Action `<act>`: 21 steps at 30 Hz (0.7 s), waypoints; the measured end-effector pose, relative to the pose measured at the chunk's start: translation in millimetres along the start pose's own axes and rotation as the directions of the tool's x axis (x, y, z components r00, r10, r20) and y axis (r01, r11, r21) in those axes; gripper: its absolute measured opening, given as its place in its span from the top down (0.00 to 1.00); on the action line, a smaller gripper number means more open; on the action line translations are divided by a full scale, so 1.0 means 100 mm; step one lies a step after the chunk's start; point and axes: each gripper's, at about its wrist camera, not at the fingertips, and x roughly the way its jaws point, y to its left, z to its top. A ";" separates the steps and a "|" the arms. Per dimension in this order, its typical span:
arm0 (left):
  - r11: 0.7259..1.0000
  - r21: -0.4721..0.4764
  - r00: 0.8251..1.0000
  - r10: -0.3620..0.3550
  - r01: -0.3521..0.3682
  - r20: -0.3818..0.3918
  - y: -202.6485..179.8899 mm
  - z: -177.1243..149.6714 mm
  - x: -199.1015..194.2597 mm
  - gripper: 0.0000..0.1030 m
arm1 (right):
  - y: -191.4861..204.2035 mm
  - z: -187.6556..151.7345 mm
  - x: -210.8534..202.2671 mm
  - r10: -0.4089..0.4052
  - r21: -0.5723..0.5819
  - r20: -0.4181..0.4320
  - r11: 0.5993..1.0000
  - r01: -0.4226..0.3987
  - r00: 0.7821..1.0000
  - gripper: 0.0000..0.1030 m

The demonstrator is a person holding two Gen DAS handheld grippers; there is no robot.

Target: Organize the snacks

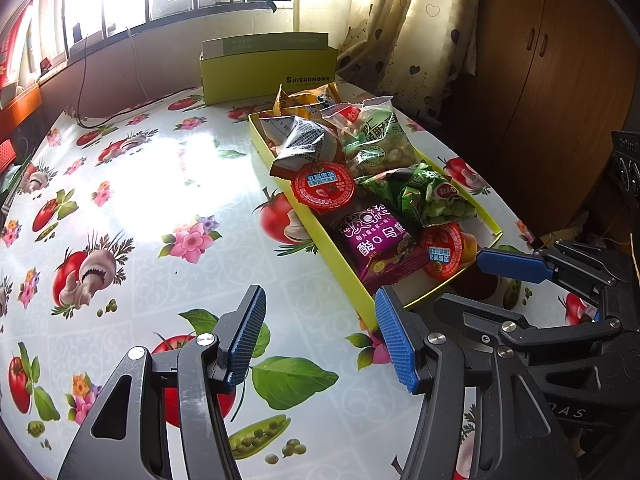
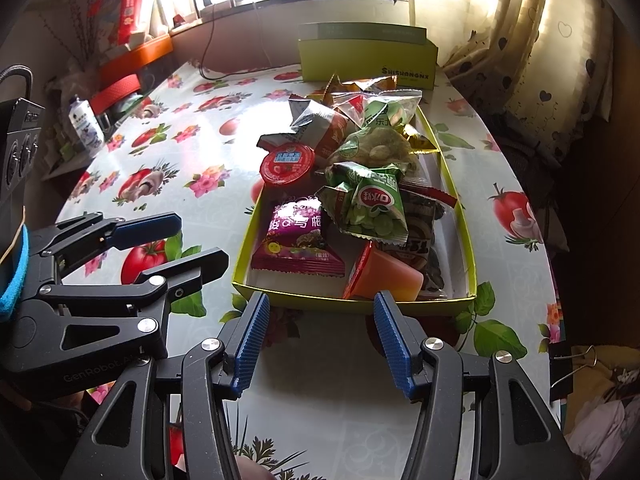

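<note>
A shallow yellow tray (image 2: 468, 240) rests on the tabletop (image 1: 168, 184), filled with snacks. At the tray's near end lie a purple packet (image 2: 298, 240) and an orange jelly cup (image 2: 394, 276); mid-tray, a green packet (image 2: 372, 208) and a red-lidded cup (image 2: 286, 164). Beyond the tray's far end stands a green box (image 2: 366, 60). The right gripper (image 2: 320, 336) hovers released just before the tray's near wall. The left gripper (image 1: 320, 340), also released, hovers off the tray's near left corner.
</note>
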 end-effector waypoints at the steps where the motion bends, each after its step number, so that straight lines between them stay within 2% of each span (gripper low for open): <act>1: 1.000 0.001 1.000 0.001 -0.001 0.000 0.00 0.00 0.00 0.44 | -0.01 0.00 0.00 0.001 0.000 0.000 1.000 -0.001 1.000 0.47; 21: 1.000 -0.002 1.000 -0.002 0.002 -0.007 0.00 -0.02 0.00 0.44 | 0.02 -0.01 -0.01 0.002 -0.005 -0.004 1.000 -0.002 1.000 0.49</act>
